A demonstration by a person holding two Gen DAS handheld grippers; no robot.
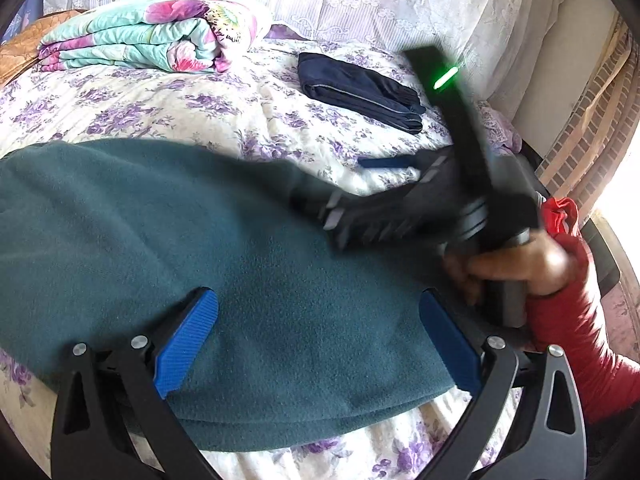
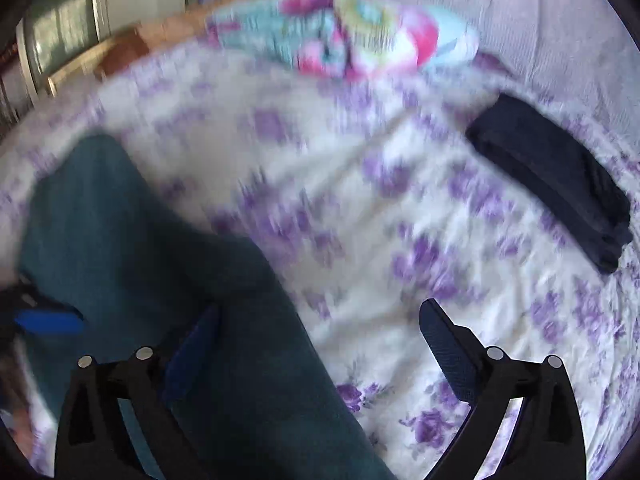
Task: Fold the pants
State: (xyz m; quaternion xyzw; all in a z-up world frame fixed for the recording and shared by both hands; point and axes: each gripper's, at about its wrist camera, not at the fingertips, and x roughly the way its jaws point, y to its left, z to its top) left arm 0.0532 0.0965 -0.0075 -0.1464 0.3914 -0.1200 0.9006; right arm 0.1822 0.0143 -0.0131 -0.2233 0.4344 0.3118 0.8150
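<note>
1. Bed cover (image 1: 168, 108), white w/ purple flowers, fills both views and carries all the rest.
2. Teal fleece pants (image 1: 200, 248) lie spread on the cover, at the near edge of the bed. In the right wrist view the same pants (image 2: 132, 216) run from upper left down to the bottom centre, blurred.
3. Folded flowery quilt (image 1: 136, 36), turquoise & pink, sits at the far side of the bed, well apart from the pants.
4. Dark navy folded garment (image 1: 360, 88) lies on the cover, far right, apart from the teal pants; it is also seen in the right view (image 2: 552, 184).
5. Left gripper (image 1: 316, 340): jaws are spread wide over the teal fabric, nothing pinched between the blue pads (image 1: 188, 340).
6. Right gripper (image 2: 320, 356): jaws are spread too; the left finger is over the pants, the right finger over the bare cover. From the left view it (image 1: 352, 196) is blurred above the pants' far edge, held by a hand (image 1: 520, 264) w/ red sleeve.
</note>
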